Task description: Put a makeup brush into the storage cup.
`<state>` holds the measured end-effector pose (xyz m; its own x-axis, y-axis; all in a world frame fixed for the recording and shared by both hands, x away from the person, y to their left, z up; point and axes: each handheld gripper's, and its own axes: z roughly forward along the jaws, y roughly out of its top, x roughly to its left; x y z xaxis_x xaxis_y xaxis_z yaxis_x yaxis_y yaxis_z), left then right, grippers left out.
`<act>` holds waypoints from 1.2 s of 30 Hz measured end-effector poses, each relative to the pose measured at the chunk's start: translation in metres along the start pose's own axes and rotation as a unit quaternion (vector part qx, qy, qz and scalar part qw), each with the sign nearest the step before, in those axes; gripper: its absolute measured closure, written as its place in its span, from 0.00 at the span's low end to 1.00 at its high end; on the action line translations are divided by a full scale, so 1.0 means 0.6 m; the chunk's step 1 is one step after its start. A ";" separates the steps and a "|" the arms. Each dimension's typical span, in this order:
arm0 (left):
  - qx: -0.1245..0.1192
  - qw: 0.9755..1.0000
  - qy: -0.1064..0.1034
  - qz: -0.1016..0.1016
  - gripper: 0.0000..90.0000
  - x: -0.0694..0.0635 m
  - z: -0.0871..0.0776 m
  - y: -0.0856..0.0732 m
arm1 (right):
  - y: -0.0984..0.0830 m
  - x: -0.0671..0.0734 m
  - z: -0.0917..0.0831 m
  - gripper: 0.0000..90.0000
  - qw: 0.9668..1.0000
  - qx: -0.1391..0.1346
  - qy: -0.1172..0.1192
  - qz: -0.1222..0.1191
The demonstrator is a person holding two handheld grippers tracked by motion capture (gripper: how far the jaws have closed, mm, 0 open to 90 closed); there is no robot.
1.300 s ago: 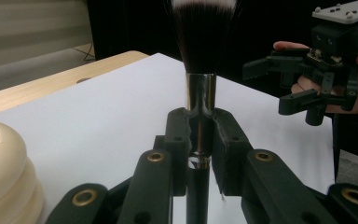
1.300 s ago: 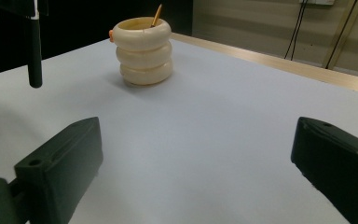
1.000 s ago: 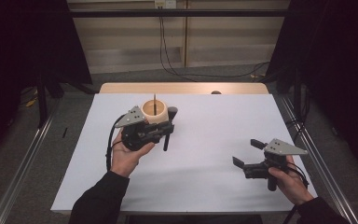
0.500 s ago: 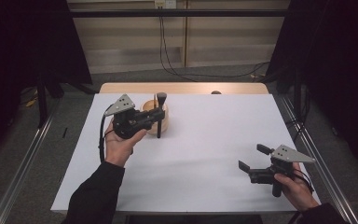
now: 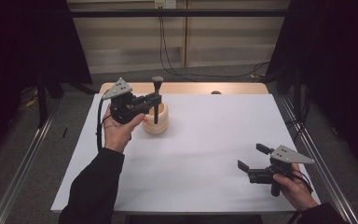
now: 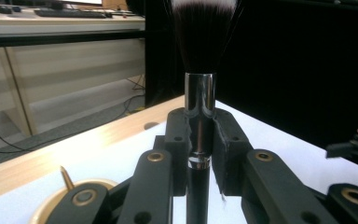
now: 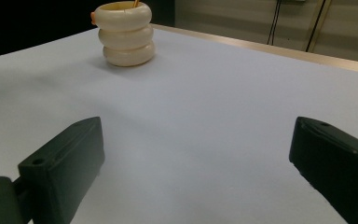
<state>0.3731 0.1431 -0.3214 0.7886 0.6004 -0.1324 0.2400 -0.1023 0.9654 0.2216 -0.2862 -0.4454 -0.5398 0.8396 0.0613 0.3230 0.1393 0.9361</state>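
A makeup brush (image 5: 156,98) with a black handle, a silver ferrule and dark bristles stands upright in my left gripper (image 5: 154,99), which is shut on its handle just over the cream ribbed holder (image 5: 161,122). In the left gripper view the jaws clamp the brush (image 6: 199,100) below the ferrule, and the holder's rim (image 6: 46,205) with a thin stick (image 6: 66,177) in it sits at lower left. My right gripper (image 5: 251,156) hovers open and empty near the table's front right. From its camera the holder (image 7: 125,35) stands far off.
The white table top (image 5: 205,140) has a wooden strip (image 5: 191,87) along its far edge. Metal rails (image 5: 23,158) run along both sides of the table. Cables (image 5: 168,46) hang down the back wall.
My left gripper has carried the brush up and toward the far side, turning it upright over the holder. The right gripper has hardly moved.
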 end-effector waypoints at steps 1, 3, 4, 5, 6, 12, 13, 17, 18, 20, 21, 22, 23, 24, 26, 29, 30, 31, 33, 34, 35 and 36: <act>0.003 1.000 0.010 0.001 0.87 0.004 0.001 0.004 | 0.000 0.000 0.000 0.03 1.000 -0.001 0.000 -0.002; -0.002 1.000 0.011 -0.002 0.87 0.012 0.003 0.008 | 0.000 0.001 0.001 0.03 1.000 0.000 0.002 -0.004; -0.002 1.000 0.018 -0.003 0.87 0.015 0.003 0.010 | 0.000 0.001 0.001 0.03 1.000 0.000 0.001 -0.005; -0.006 1.000 0.018 -0.005 0.87 0.020 0.005 0.011 | -0.001 0.000 0.002 0.03 1.000 0.000 0.004 -0.006; -0.003 1.000 0.023 -0.006 0.87 0.023 0.004 0.013 | -0.001 0.001 0.002 0.03 1.000 0.001 0.005 -0.005; -0.006 0.999 0.039 -0.005 0.87 0.043 0.016 0.015 | -0.001 0.000 0.002 0.03 1.000 -0.001 0.005 -0.004; -0.004 0.999 0.042 -0.003 0.87 0.046 0.018 0.014 | -0.001 0.000 0.002 0.03 1.000 -0.001 0.005 -0.004; -0.007 0.998 0.055 -0.009 0.87 0.057 0.031 0.009 | 0.000 0.000 0.001 0.03 1.000 -0.007 0.008 0.006; -0.007 0.999 0.050 -0.012 0.87 0.060 0.033 0.008 | 0.000 -0.001 0.001 0.03 1.000 -0.009 0.008 0.006; -0.001 0.999 0.051 -0.011 0.87 0.060 0.038 0.006 | 0.000 -0.001 0.001 0.03 1.000 -0.010 0.007 0.007; 0.000 0.999 0.050 -0.009 0.87 0.061 0.039 0.005 | -0.001 -0.002 0.000 0.03 1.000 -0.011 0.008 0.006; -0.001 0.998 0.055 -0.012 0.87 0.061 0.041 0.004 | -0.001 -0.001 0.000 0.03 1.000 -0.011 0.008 0.008; -0.005 0.998 0.055 -0.013 0.87 0.064 0.044 0.003 | -0.001 -0.002 0.000 0.03 1.000 -0.012 0.008 0.009; -0.001 0.998 0.056 -0.009 0.87 0.066 0.043 0.003 | -0.001 -0.001 0.000 0.03 1.000 -0.012 0.010 0.013; -0.004 0.998 0.061 -0.021 0.87 0.073 0.046 0.000 | -0.001 -0.001 0.000 0.03 1.000 -0.013 0.008 0.012; -0.002 0.997 0.066 -0.026 0.87 0.081 0.051 -0.006 | -0.001 -0.001 0.001 0.03 1.000 -0.015 0.004 0.008; 0.004 0.997 0.072 -0.020 0.87 0.086 0.051 -0.007 | -0.001 -0.001 0.001 0.03 1.000 -0.017 0.005 0.008; -0.002 0.997 0.072 -0.030 0.87 0.088 0.054 -0.010 | -0.002 -0.001 0.001 0.03 1.000 -0.017 0.006 0.007; 0.002 0.997 0.076 -0.025 0.87 0.093 0.057 -0.013 | -0.002 -0.001 0.001 0.03 1.000 -0.020 0.002 0.008; 0.004 0.997 0.079 -0.026 0.87 0.095 0.058 -0.015 | -0.002 -0.001 0.001 0.03 1.000 -0.021 0.003 0.007; 0.005 0.997 0.077 -0.026 0.87 0.097 0.061 -0.017 | -0.002 -0.002 0.001 0.03 1.000 -0.020 0.001 0.005; 0.005 0.996 0.080 -0.028 0.87 0.098 0.063 -0.018 | -0.002 -0.002 0.001 0.03 1.000 -0.021 0.000 0.005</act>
<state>0.4380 0.1496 -0.3480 0.6744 0.7234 -0.1480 0.2867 -0.0718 0.9553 0.2224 -0.2870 -0.4470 -0.5374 0.8404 0.0702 0.2956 0.1097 0.9490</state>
